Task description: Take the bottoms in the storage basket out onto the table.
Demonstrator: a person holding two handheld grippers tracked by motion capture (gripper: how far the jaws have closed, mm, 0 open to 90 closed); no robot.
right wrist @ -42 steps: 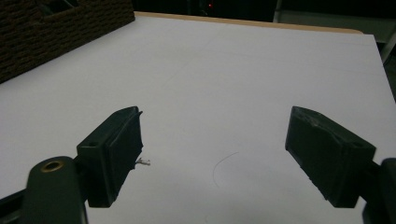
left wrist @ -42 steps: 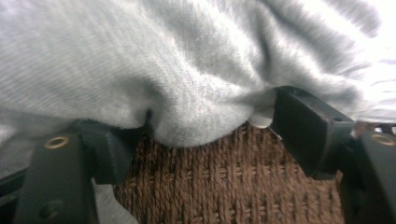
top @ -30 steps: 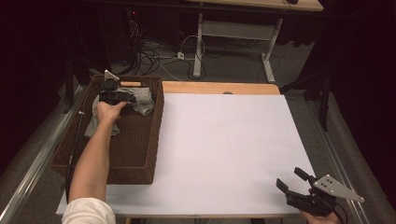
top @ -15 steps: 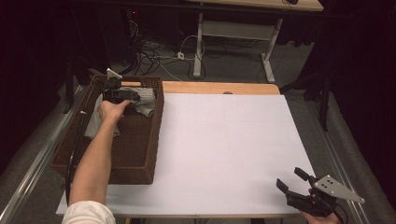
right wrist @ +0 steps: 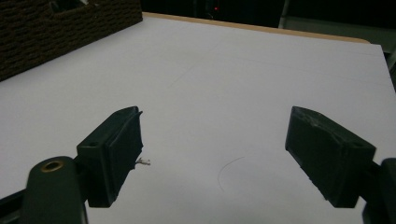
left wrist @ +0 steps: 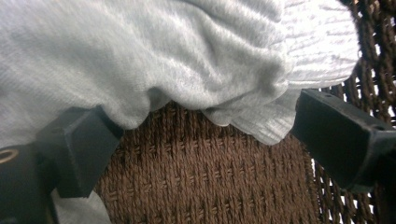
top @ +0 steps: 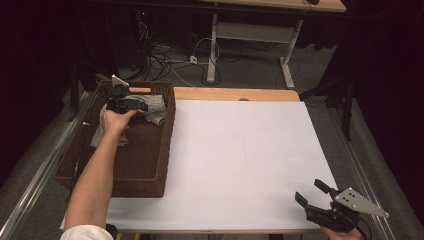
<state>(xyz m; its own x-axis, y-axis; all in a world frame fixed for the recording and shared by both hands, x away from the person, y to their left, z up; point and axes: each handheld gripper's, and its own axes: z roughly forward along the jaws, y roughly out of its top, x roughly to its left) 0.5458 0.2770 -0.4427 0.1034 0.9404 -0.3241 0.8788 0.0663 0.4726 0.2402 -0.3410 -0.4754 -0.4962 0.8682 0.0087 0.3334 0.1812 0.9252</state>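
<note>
Here, in the high view, the person's left hand is reaching into the far end of the brown wicker basket, which is sitting at the left edge of the white table sheet. The left gripper is lying right at a crumpled grey cloth bunched in the basket's far corner, with more grey cloth trailing along the basket's left wall. The right gripper is waiting well apart from the basket, at the near right corner of the sheet, jaws spread.

In the left gripper view, the left gripper is standing wide, its jaws flanking a hanging fold of the cloth above the basket's woven floor. The cloth is overlapping both jaw tips but is not being pinched. This looks like the grasping step; the next move is probably calling for closing on that fold, then lifting it clear of the basket.

In the right gripper view, the right gripper is hovering wide and empty over the bare sheet, the basket showing far off
</note>
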